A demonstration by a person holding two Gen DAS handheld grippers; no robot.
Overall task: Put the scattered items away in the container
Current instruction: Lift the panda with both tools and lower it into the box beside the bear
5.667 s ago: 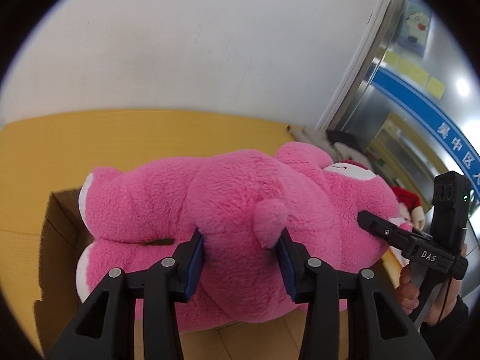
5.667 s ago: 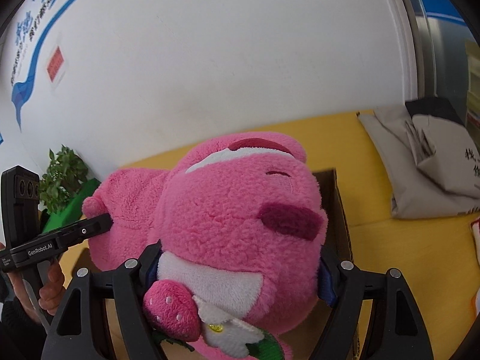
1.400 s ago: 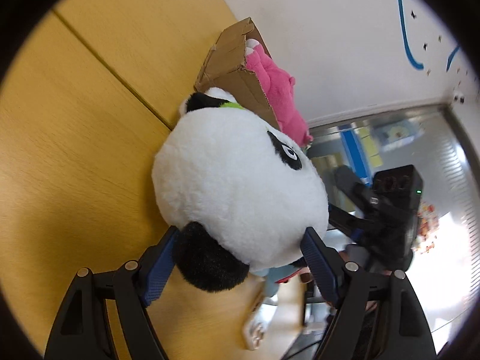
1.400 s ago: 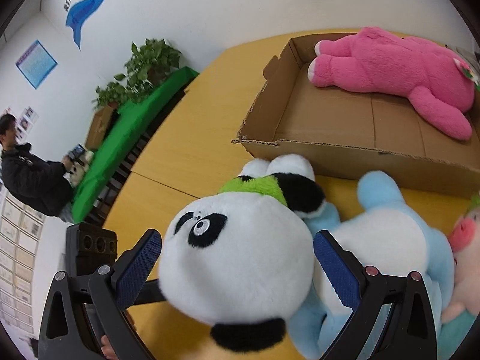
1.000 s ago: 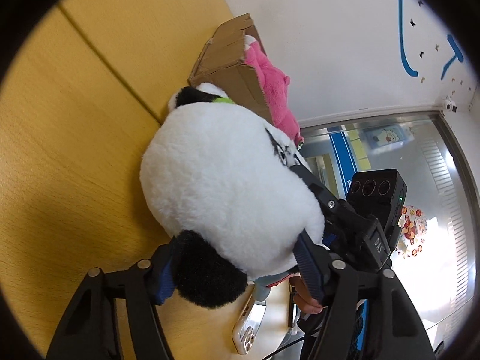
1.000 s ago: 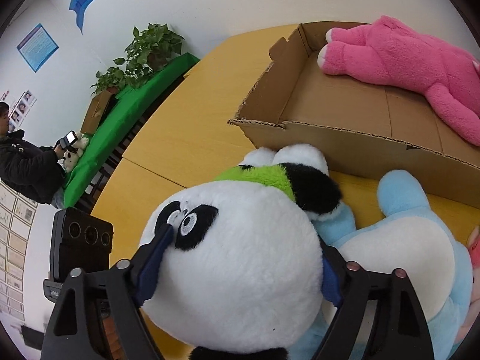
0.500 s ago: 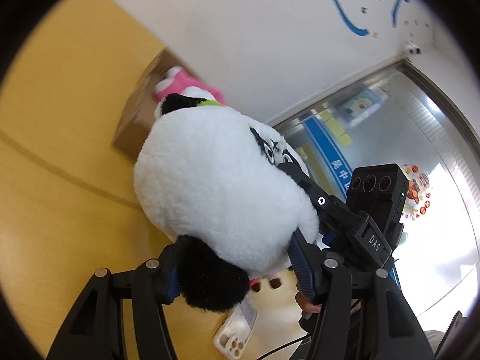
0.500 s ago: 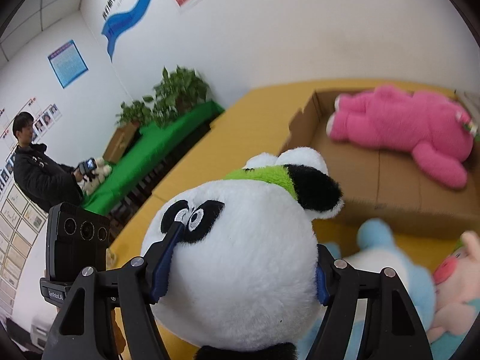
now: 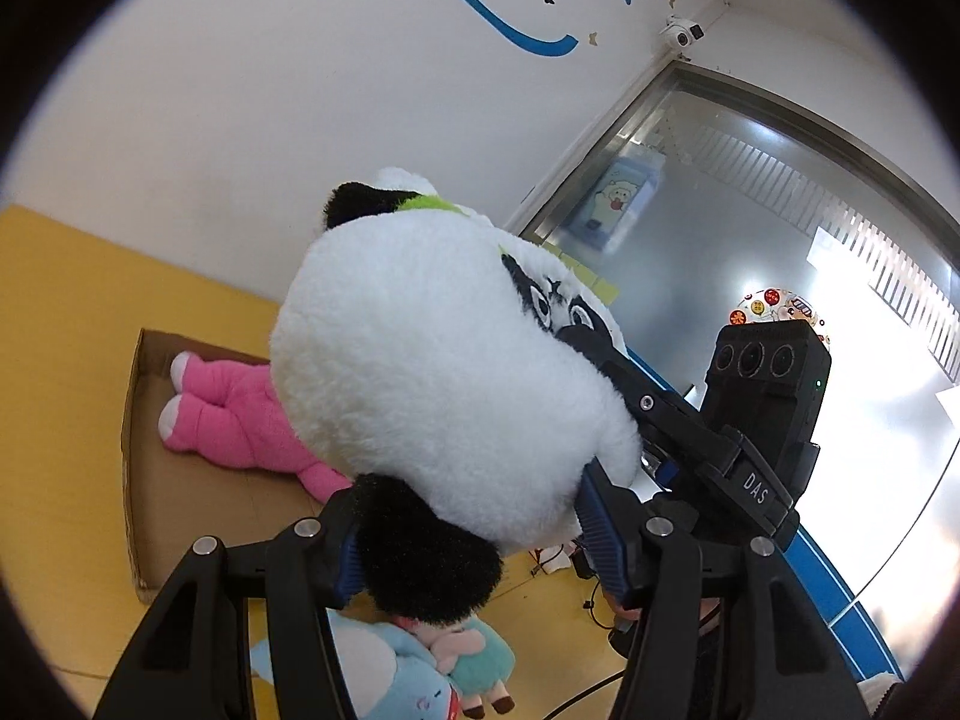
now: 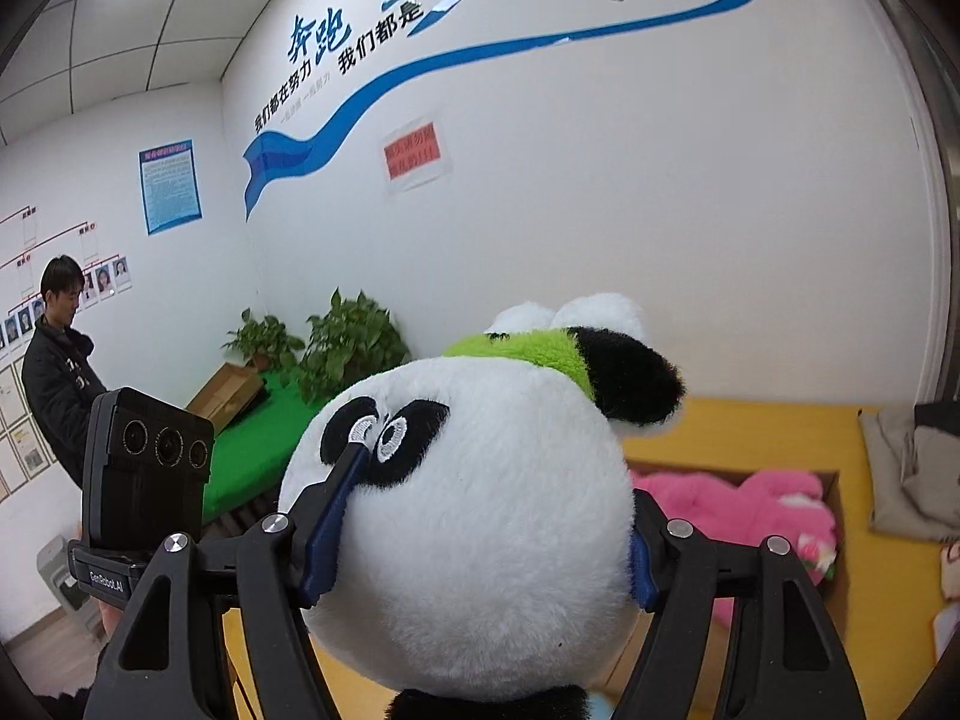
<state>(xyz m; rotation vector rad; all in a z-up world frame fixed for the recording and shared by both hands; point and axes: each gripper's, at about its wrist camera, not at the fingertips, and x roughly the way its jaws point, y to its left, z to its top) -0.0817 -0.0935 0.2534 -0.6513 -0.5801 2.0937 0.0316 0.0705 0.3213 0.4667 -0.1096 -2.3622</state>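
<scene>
A big plush panda [image 9: 444, 384] with a green band is held in the air by both grippers. My left gripper [image 9: 474, 546] is shut on its lower part. My right gripper [image 10: 474, 522] is shut on its round head [image 10: 480, 510], one finger across its eye. The right gripper also shows in the left wrist view [image 9: 672, 414]. Below lies the open cardboard box [image 9: 135, 468] with a pink plush bear [image 9: 240, 420] inside; box and bear also show in the right wrist view [image 10: 738, 510].
A blue plush and a small doll [image 9: 414, 666] lie on the yellow table [image 9: 54, 312] in front of the box. Grey cloth bags [image 10: 912, 474] sit at the table's right. A white wall stands behind. A person [image 10: 60, 360] stands far left by green plants.
Both grippers have lifted the panda up off the table and toward the box. The views have tilted upward, so the box now sits below the panda.
</scene>
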